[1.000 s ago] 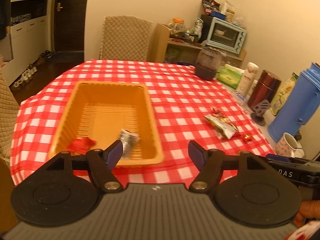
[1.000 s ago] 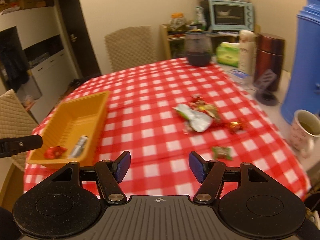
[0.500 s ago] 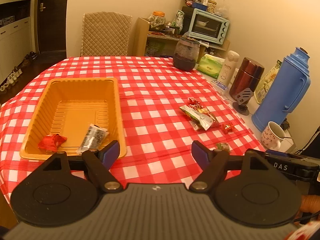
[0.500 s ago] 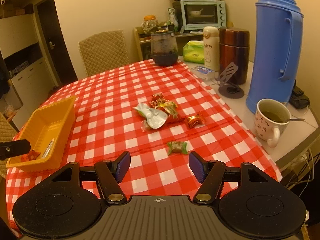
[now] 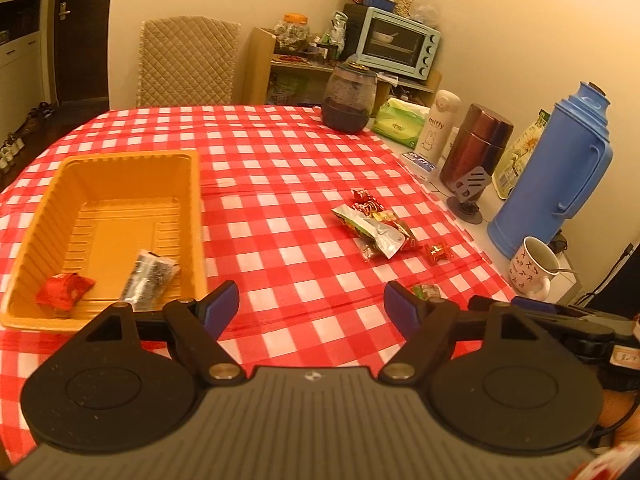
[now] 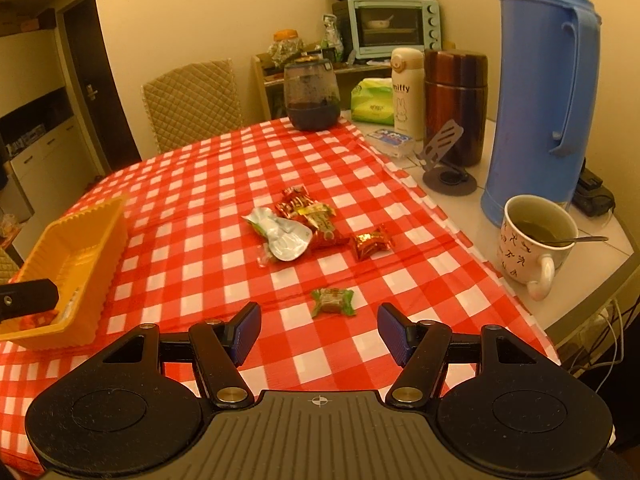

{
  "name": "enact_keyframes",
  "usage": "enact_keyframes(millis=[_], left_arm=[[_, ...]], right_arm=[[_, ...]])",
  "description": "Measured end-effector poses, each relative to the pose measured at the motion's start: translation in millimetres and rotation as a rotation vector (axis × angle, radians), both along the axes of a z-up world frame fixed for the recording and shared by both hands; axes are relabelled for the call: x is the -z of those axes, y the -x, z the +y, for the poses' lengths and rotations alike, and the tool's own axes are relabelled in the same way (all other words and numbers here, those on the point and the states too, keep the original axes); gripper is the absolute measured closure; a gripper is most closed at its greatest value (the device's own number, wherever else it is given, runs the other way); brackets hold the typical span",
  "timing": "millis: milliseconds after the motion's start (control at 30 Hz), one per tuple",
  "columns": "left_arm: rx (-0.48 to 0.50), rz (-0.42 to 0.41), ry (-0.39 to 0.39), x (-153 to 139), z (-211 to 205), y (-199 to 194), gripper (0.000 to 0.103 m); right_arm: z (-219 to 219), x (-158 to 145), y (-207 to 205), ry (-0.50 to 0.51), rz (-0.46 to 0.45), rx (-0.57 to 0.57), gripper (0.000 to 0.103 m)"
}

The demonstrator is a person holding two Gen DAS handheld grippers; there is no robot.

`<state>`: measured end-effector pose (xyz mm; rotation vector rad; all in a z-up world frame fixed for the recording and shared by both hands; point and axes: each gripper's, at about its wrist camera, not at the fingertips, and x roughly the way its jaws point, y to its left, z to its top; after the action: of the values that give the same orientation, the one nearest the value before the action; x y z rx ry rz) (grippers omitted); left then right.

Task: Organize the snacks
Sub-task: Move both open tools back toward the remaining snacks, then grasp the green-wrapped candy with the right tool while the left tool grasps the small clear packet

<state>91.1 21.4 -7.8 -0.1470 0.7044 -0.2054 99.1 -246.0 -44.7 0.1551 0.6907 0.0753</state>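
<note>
Left gripper and right gripper: both spread wide, nothing held. Orange tray, left on the checked tablecloth: red packet and dark packet contained. Green candy lies just beyond the right gripper; wrapped snacks are piled farther off.

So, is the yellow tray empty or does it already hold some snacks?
Not empty. The yellow tray holds two snacks at its near end: a red packet and a dark packet. The rest of its floor is bare.
</note>
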Motion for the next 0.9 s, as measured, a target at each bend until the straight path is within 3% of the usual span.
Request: enact_keyframes(millis=[400,633,900], left_arm=[[0.022,0.049,-0.02,37.9,-27.9,-42.4,0.026],[0.024,0.063,-0.021,52.1,-36.3,-61.0,0.026],[0.025,0.083,-0.011,64.1,-39.2,-72.6,0.026]], right_arm=[[-9.1,49.1,-48.8,0.015,0.051,-0.031,0.039],[-8.3,64.9,-72.5,0.009,0.065,-0.023,0.053],[-1.4,74.8,-82.2,0.027,0.076,-0.028,0.057]])
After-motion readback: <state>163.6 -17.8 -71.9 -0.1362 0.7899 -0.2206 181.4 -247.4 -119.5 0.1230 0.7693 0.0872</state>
